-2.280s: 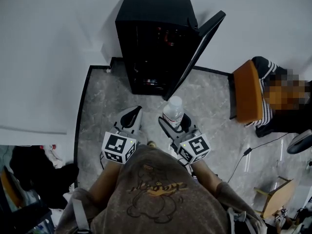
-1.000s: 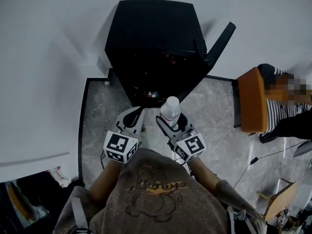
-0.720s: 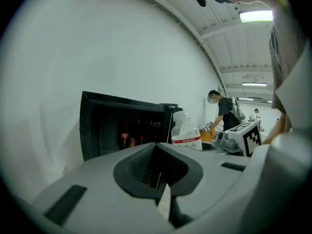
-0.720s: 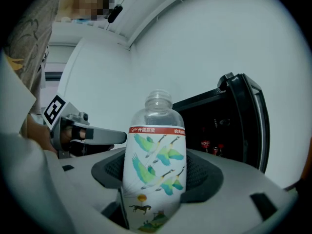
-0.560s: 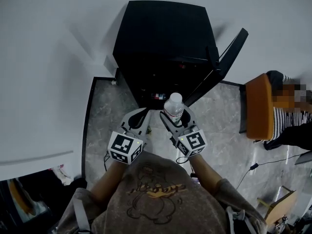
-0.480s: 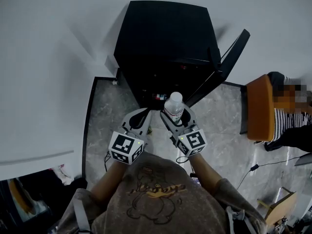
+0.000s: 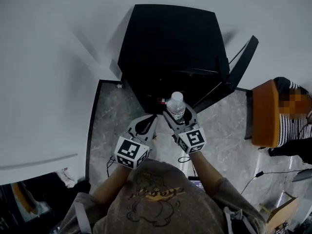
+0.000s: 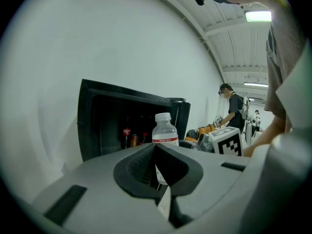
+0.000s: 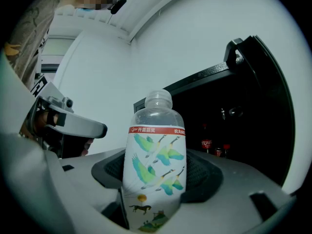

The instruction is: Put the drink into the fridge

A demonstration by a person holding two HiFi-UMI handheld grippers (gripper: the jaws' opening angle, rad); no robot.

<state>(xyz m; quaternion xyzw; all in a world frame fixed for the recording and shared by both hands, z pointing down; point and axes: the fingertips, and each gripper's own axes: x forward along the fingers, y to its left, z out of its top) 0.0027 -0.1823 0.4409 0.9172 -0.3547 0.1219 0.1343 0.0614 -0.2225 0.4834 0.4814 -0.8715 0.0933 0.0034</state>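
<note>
The drink, a clear plastic bottle [image 7: 175, 106] with a white cap and a bird-print label [image 9: 155, 165], stands upright between the jaws of my right gripper [image 7: 177, 115], which is shut on its lower body [image 9: 155, 189]. It hangs just in front of the black fridge [image 7: 170, 48], whose door [image 7: 234, 77] stands open to the right. Red cola bottles [image 9: 206, 143] show inside on a shelf. My left gripper [image 7: 146, 124] is beside it on the left, its jaws shut on nothing [image 8: 163, 182]. In the left gripper view the bottle [image 8: 165, 130] shows past the jaws.
A white wall [image 7: 53, 57] runs behind and left of the fridge. The floor is grey marble [image 7: 109, 121]. An orange chair [image 7: 265, 113] with a seated person stands to the right, and a cable [image 7: 265, 172] lies on the floor there.
The fridge has drawn closer in the head view. Both grippers and the held bottle have moved forward to the fridge's open front.
</note>
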